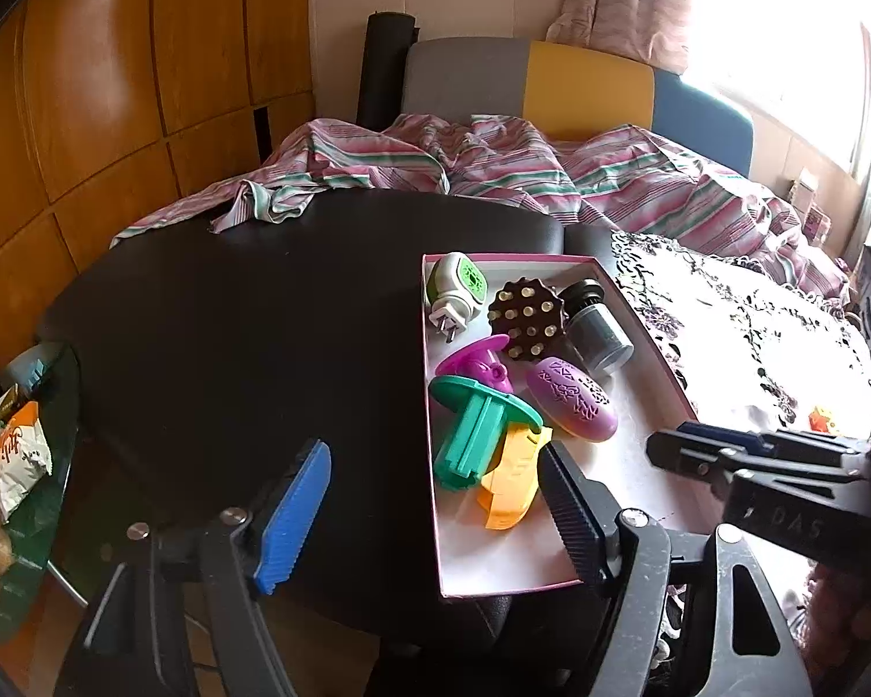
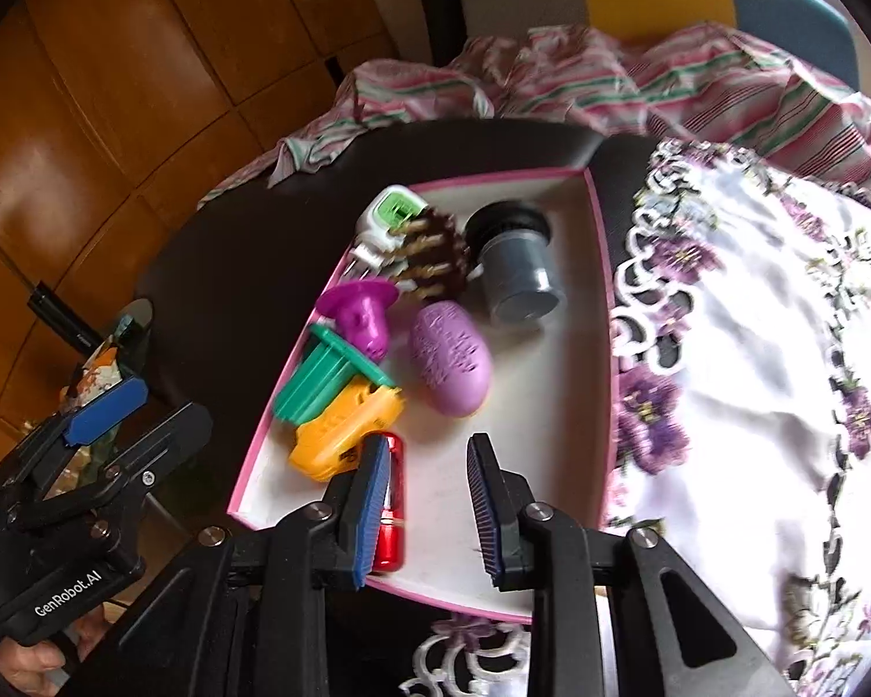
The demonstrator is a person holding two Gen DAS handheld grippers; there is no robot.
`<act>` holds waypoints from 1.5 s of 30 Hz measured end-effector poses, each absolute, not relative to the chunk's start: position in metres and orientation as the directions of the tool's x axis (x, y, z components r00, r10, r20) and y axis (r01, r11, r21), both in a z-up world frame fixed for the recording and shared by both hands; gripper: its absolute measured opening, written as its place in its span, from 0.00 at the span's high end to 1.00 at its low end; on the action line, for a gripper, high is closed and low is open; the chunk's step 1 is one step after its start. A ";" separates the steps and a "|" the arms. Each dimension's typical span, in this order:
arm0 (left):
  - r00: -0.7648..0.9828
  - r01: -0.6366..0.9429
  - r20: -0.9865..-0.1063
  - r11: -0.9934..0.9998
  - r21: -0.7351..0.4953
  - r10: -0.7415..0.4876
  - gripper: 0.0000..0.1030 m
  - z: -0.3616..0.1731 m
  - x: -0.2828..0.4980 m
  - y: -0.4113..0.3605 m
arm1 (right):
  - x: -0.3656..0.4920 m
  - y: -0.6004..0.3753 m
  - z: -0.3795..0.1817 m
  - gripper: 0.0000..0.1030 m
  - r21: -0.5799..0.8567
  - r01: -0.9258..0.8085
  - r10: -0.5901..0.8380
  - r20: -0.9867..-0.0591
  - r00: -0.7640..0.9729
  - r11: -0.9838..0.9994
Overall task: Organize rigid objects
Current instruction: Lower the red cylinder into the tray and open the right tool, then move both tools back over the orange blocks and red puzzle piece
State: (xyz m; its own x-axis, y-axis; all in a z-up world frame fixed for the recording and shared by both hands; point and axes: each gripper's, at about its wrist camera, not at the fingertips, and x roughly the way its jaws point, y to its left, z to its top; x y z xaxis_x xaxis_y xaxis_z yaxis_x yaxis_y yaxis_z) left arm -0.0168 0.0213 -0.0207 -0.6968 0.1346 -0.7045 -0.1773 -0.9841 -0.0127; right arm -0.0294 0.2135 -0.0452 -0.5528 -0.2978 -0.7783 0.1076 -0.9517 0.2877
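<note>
The pink-rimmed tray on the dark table already holds most of the rigid things: a purple egg-shaped case, a grey jar, a green plastic piece and a yellow one. A red cylinder lies in the tray just beside the right gripper, whose jaws stand open with nothing between them. The left gripper hangs over the tray's near edge, jaws open and empty. Its right finger sits close to the yellow piece, so a careless move could knock it or tip the light tray off the table edge.
</note>
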 end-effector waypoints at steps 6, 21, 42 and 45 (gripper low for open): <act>-0.697 -0.195 -0.704 -0.981 -0.001 0.139 0.25 -0.019 -0.014 0.029 | -0.027 0.235 -0.039 0.74 0.265 0.074 -0.258 -0.774 -0.578 -0.961; -0.676 -0.279 -0.714 -0.960 0.017 0.184 0.24 -0.017 -0.009 0.062 | -0.015 0.328 -0.027 0.74 0.229 -0.117 -0.109 -0.776 -0.621 -0.966; -0.659 -0.362 -0.719 -0.931 0.047 0.220 0.24 -0.018 -0.003 0.091 | 0.012 0.469 -0.039 0.74 0.170 -0.449 0.158 -0.782 -0.604 -0.877; -0.659 -0.370 -0.718 -0.928 0.052 0.223 0.24 -0.018 -0.002 0.094 | 0.018 0.492 -0.043 0.74 0.239 -0.525 0.149 -0.792 -0.592 -0.817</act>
